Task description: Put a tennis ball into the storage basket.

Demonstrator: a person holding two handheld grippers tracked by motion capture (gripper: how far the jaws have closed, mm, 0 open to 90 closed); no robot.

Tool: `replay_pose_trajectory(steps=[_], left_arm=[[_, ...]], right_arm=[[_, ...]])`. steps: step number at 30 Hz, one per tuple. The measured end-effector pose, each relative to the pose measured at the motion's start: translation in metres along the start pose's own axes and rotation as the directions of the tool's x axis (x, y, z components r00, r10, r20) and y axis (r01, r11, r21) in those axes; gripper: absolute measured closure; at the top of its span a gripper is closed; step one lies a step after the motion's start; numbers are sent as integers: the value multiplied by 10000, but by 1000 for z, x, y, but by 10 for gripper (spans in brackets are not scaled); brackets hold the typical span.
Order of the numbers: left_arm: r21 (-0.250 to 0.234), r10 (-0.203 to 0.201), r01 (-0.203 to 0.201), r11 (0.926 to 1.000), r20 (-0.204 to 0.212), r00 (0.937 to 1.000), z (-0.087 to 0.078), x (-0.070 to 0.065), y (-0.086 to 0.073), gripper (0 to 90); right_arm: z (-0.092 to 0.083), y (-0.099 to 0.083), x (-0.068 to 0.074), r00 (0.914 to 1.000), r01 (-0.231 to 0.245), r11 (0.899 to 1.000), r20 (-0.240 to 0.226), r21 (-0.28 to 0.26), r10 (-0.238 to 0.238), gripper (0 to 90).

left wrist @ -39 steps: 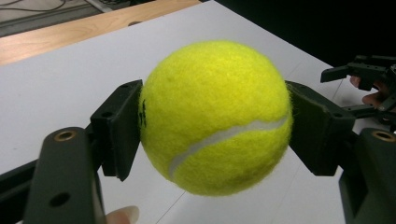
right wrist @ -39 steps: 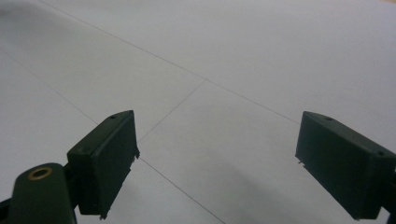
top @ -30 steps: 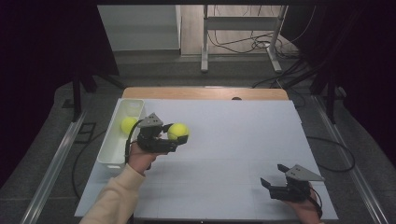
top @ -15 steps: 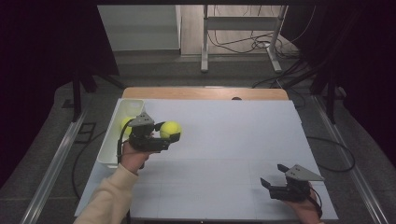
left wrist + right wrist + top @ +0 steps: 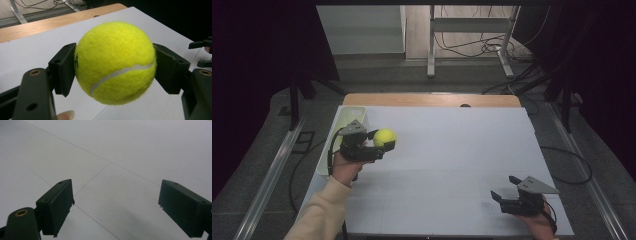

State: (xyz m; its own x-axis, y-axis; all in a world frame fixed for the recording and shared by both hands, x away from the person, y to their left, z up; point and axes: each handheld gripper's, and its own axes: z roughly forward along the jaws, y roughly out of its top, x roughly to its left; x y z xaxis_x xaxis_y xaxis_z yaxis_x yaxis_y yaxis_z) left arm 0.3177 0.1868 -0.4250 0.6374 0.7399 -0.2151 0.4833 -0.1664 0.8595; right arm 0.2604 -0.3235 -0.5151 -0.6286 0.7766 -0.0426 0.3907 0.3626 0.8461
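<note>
A yellow tennis ball (image 5: pixel 385 136) is clamped between the jaws of my left gripper (image 5: pixel 383 144), held just above the white table at the left. In the left gripper view the ball (image 5: pixel 115 62) sits between the two black pads (image 5: pixel 63 68), which press on both its sides; my left gripper (image 5: pixel 115 68) is shut on it. A sleeved forearm runs to it from the bottom left. My right gripper (image 5: pixel 504 188) rests near the table's front right corner. In its own view the right gripper (image 5: pixel 116 205) stands open over bare table.
A white bin (image 5: pixel 343 119) stands at the table's left edge, right beside the left hand. The white table top (image 5: pixel 452 145) ends at a wooden strip (image 5: pixel 432 100) at the back. Cables and a metal stand lie on the floor beyond.
My left gripper has carried the tennis ball leftward, closer to the white bin. The second yellow ball seen in the bin earlier is now covered by the gripper. The right gripper has stayed put.
</note>
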Motion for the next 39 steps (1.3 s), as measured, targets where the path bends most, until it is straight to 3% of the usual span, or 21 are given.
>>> replay_pose_trajectory(steps=[20,39], left_arm=[[16,-335,337,9994,-709,9969,-19,22,-6,268],[-75,-750,747,9972,-1438,9868,-37,47,-12,268]], right_arm=[[0,0,0,10000,-20,10000,33,5,20,134],[1,0,0,10000,-24,10000,33,10,24,134]])
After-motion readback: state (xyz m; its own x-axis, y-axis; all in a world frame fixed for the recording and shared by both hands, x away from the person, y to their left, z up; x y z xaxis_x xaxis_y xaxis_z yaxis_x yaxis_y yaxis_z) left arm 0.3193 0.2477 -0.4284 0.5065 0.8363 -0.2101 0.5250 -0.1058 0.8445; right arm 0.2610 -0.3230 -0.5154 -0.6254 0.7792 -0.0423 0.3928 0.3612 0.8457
